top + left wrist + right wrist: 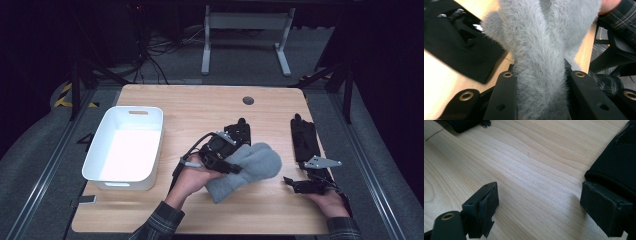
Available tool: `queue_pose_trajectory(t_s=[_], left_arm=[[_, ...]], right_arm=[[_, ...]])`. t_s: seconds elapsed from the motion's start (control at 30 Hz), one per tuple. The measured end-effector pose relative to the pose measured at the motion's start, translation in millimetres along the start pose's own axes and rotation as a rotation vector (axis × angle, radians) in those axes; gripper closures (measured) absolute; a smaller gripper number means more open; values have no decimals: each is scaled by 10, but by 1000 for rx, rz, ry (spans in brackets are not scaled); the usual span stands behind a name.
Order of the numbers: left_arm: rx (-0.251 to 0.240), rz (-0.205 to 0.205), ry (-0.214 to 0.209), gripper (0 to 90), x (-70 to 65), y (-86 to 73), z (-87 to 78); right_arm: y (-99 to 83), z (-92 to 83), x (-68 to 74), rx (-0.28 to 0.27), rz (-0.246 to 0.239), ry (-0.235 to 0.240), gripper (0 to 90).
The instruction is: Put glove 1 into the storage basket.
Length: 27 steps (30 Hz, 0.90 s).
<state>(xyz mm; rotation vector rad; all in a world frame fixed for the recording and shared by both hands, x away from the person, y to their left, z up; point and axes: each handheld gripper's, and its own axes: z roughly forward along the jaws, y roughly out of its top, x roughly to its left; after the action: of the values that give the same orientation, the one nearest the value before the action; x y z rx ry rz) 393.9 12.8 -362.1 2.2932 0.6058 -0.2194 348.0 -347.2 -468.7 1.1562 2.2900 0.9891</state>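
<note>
Grey fuzzy mitten (247,170) lying near the middle of the wooden table (200,107), right of the white bin (125,145); the left gripper (222,159) is pinching its fabric between both jaws. A black glove (305,137) is resting right of the mitten, another (240,132) just behind it. The right gripper (300,186) is hovering low with jaws spread, nothing between them. Dark floor, cables and a grey frame (245,37) are lying beyond the table.

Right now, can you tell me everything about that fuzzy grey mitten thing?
The fuzzy grey mitten looks soft, fluffy and thick, with rounded lobes at one end. It lies slanted near the middle of the light wooden table. The left gripper is shut on it, its black jaws squeezing the fur from both sides, as the left gripper view shows.
</note>
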Motion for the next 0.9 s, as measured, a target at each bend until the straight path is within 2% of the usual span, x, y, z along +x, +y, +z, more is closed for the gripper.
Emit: queue_pose_trajectory(t_s=[0.23,0.47,0.9], left_arm=[[-30,-8,24,711,82,33,-278],[-56,-28,77,710,172,36,-566],[-94,-80,153,710,368,-110,-1026]], right_arm=[[0,0,0,0,0,0,158],[0,0,0,0,0,0,158],[0,0,0,0,0,0,158]])
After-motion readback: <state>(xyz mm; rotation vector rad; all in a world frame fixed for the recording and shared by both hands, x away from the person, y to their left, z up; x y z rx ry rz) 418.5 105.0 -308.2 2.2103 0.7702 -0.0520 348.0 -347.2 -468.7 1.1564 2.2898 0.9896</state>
